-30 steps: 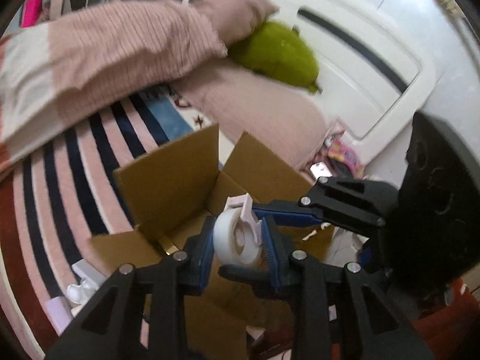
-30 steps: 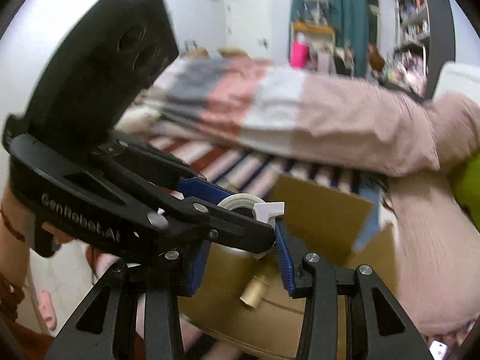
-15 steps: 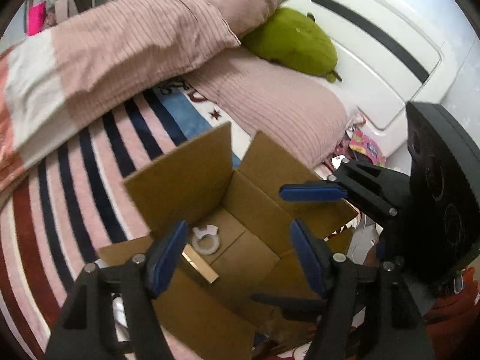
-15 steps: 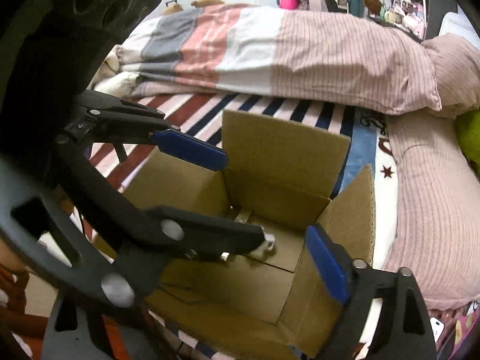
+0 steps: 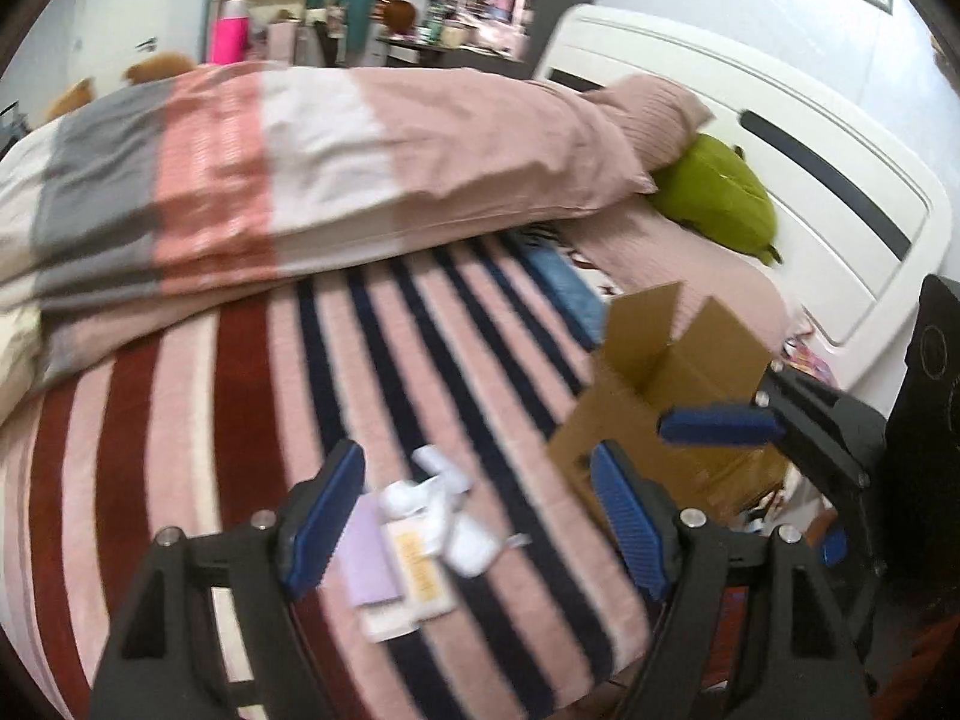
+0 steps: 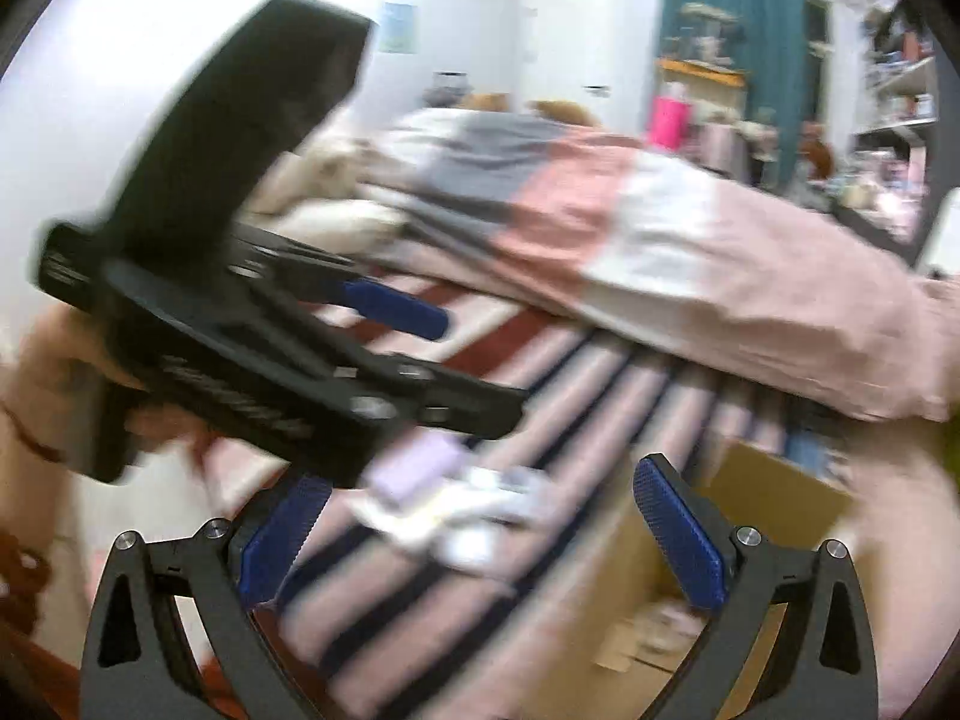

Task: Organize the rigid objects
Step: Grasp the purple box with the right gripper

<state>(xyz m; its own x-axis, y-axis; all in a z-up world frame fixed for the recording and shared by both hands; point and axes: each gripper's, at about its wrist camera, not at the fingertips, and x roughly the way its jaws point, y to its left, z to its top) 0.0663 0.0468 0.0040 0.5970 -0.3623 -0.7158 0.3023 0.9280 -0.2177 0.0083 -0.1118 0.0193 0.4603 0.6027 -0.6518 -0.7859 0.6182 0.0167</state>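
Cluster of small rigid items (image 5: 420, 516), my next targets: a lilac flat box (image 5: 367, 558), a white card with a yellow label (image 5: 414, 564) and several white plastic pieces (image 5: 444, 495), lying touching or overlapping on the striped blanket (image 5: 180, 420) at lower centre of the left wrist view; in the right wrist view the same pile (image 6: 456, 510) sits at lower centre, too smeared to separate piece by piece. The open cardboard box (image 5: 660, 372), the destination, stands right of centre, near the pile, flaps up; its contents are not visible here. My left gripper (image 5: 480, 510) has just been opening: its blue pads stand apart with nothing clamped, and the pile appears between them, lower in the scene. My right gripper (image 6: 480, 534) has likewise just been opening, jaws wide and empty, with the box (image 6: 750, 516) at lower right of its view; the left tool (image 6: 252, 324) and the hand (image 6: 54, 372) holding it fill the left of that frame. Beyond lie the folded duvet (image 5: 300, 168), a green plush (image 5: 714, 198) and the white headboard (image 5: 780, 138). Step in hand, as I judge it: reaching for the next item. I would single out one piece at the pile's edge, straddle its narrow dimension, and descend until the pads bracket it before closing, since overlapping pieces may lift together.
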